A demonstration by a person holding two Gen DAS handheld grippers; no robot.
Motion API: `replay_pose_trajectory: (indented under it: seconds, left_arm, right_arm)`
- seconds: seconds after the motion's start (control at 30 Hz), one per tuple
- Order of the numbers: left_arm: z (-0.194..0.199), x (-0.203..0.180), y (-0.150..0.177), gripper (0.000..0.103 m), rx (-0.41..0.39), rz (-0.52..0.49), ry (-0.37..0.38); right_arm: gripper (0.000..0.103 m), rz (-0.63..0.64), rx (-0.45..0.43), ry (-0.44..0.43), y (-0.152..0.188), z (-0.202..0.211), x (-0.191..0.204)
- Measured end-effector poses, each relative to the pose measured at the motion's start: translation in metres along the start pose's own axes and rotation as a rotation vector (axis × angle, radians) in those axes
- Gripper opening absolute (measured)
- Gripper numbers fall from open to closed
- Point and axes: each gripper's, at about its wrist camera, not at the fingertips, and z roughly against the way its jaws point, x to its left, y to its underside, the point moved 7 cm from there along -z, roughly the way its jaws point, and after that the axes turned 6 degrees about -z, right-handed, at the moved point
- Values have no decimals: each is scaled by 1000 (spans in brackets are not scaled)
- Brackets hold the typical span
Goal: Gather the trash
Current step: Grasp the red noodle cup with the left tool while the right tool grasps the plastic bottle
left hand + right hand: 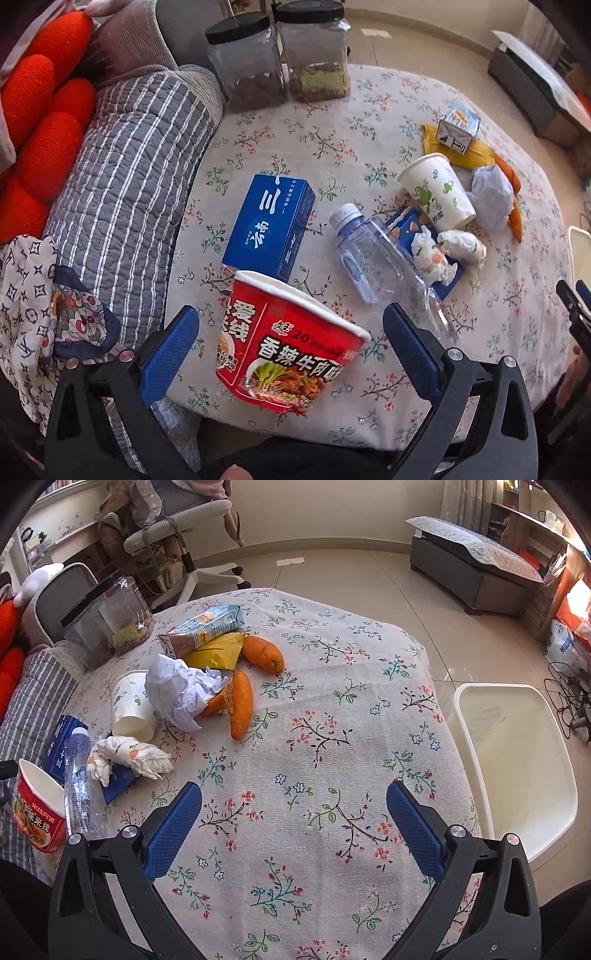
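Trash lies on a floral tablecloth (332,738). A red instant-noodle cup (288,343) stands near the table's front edge, between the wide-open fingers of my left gripper (291,325), not gripped. Behind it lie a blue box (269,229), a clear plastic bottle (373,251), crumpled tissues (447,251), a paper cup (436,192), a milk carton (458,129), a yellow wrapper (218,653), orange peels (240,701) and crumpled white paper (181,690). My right gripper (295,805) is open and empty over bare cloth. A white bin (517,760) stands beside the table at the right.
Two clear jars with black lids (277,59) stand at the table's far edge. A striped grey sofa cushion (125,192) and red pillows (40,122) border the left. An office chair (184,528) and a grey bench (476,565) stand on the tiled floor.
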Motion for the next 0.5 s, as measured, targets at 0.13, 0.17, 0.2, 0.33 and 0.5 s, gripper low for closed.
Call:
replay_pose_trajectory:
  seconds: [0.13,0.17,0.2,0.33,0.5]
  left_arm:
    - [-24,-6,7,97,87,-83,122]
    - [-29,-8,8,97,101,-100,133]
    - [-35,-8,8,97,112,-114,131]
    - [-47,-4,6,97,133,-130,144]
    - [-51,-1,11,97,183,-167,186]
  right_arm:
    - [96,10,10,9,0,-6,2]
    - [96,14,14,14,1,-8,2]
    - [96,16,17,20,1,-10,2]
    - [96,36,19,31,2,-15,4]
    - [96,99,21,27,7,-20,15]
